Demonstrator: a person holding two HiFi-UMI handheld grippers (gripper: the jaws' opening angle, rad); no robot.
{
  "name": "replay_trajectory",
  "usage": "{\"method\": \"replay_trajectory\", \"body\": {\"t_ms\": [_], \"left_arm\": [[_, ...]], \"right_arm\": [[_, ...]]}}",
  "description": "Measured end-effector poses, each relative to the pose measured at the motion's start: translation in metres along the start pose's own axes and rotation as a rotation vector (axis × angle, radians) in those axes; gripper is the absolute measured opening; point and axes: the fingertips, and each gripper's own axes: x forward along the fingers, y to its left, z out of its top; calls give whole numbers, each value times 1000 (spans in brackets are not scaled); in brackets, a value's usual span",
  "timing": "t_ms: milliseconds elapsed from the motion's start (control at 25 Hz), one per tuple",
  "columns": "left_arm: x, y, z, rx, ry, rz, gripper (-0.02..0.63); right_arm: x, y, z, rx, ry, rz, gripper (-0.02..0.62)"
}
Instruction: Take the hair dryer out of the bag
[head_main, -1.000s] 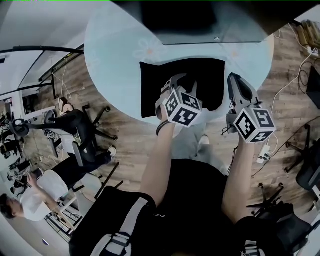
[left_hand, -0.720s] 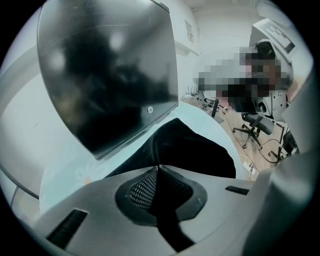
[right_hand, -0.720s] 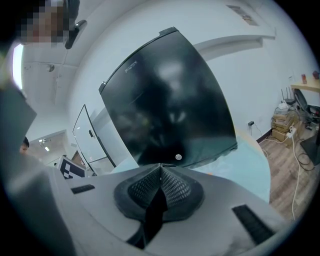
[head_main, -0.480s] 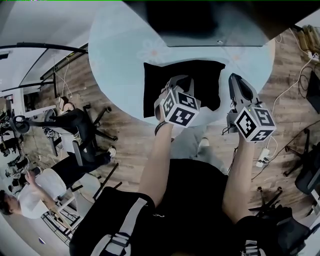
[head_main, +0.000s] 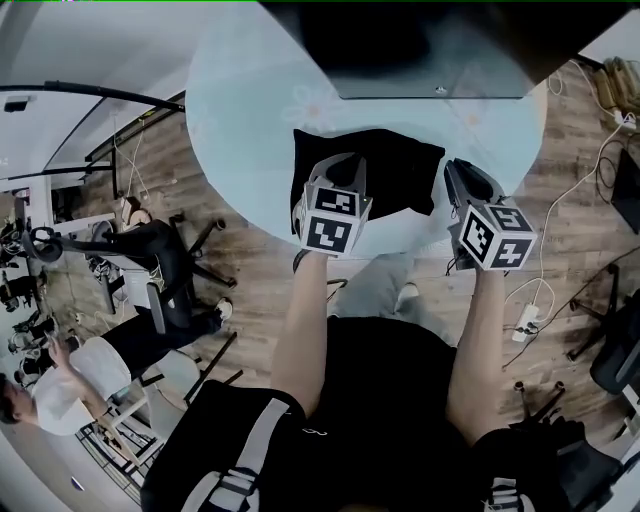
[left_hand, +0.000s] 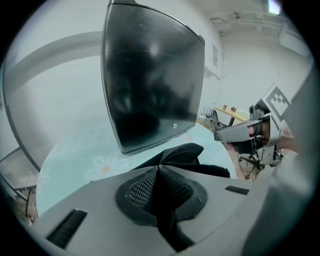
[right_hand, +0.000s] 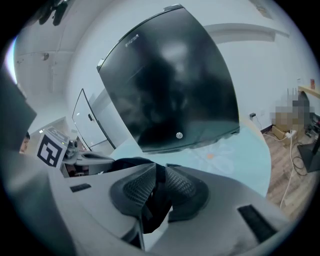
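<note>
- My left claw (left_hand: 159, 170) is pressed together. It pinches a fold of the black bag (head_main: 400, 175), which rises to a peak right at my tips.
- My right claw (right_hand: 157, 172) has just been opening. Its pads stand a little apart, with black bag cloth loose between them and not squeezed.
- The bag lies in the middle of the head view, on the near part of the round, pale worktop (head_main: 240, 120). The hair dryer shows nowhere, so I judge it is inside the bag.
- The bag looks like limp, thin cloth. It will probably sag and drag rather than hold its mouth wide, so one claw should lift a hem while the other goes in.
- The dryer should be hard, smooth plastic with some weight, perhaps with a trailing cord. I would take it by the handle, its narrow part.
- The bag's lower edge is close to the worktop's rim toward the bottom of the frame, and a dark panel (head_main: 420, 45) stands near its upper edge. Bare worktop at the left gives the best room for setting things down.
</note>
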Motion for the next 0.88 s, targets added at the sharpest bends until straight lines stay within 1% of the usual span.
{"method": "replay_trajectory", "body": {"t_ms": [40,200,280,320,400,440,640,880], "left_arm": [[-2,1,2,-5,-6,4,9],[-9,8,8,-9,-22,16,9],[-11,11,11,-14,-29,20,9],[-12,13,12,-15,-33,19,9],[-13,13,13,-13,-38,9,9],[-15,12,12,-10,-42,0,9],[-22,5,4,-11,-71,-35,11],[-30,7,1,-67,-125,-81,12]], "right_arm": [[3,0,-6,-11,24,0,75],[14,4,-33,-54,134,9,77],[22,6,-45,-55,177,20,77],[26,7,-50,-44,193,31,77],[35,12,-57,-11,218,59,121],[40,14,-60,5,228,68,126],[58,20,-63,60,254,60,126],[71,25,-66,122,298,58,126]]}}
